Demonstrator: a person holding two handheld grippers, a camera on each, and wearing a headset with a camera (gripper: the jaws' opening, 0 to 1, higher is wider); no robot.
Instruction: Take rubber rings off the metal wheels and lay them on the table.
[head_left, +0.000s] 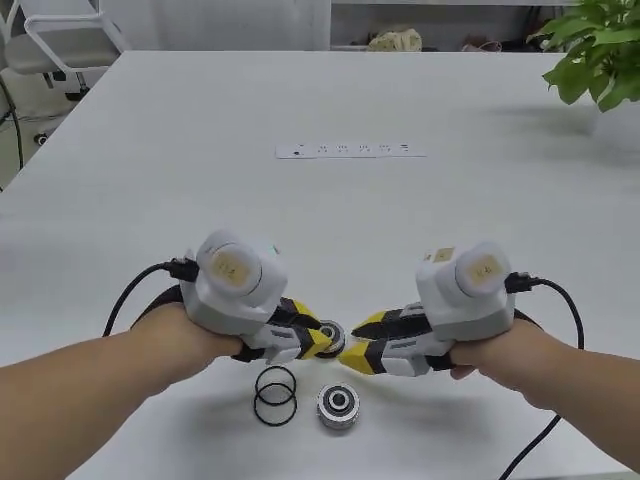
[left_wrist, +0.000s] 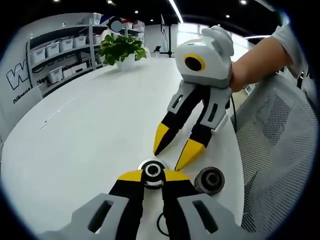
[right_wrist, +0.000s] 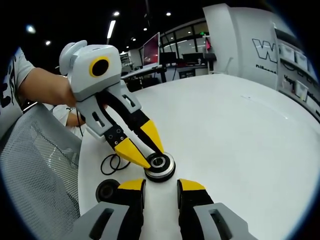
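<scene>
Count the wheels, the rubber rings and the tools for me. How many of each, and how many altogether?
Metal wheels: 2, one in the left tool, one on the table
Rubber rings: 2, both lying on the table
Tools: 2, the left tool and the right tool
Total: 6

Two metal wheels: a loose wheel on the worktop and a second wheel just beyond it. Two rubber rings (black, overlapping) just beside the loose wheel: a nearer ring and a farther ring. One power strip and one plant, both well beyond the loose wheel.
</scene>
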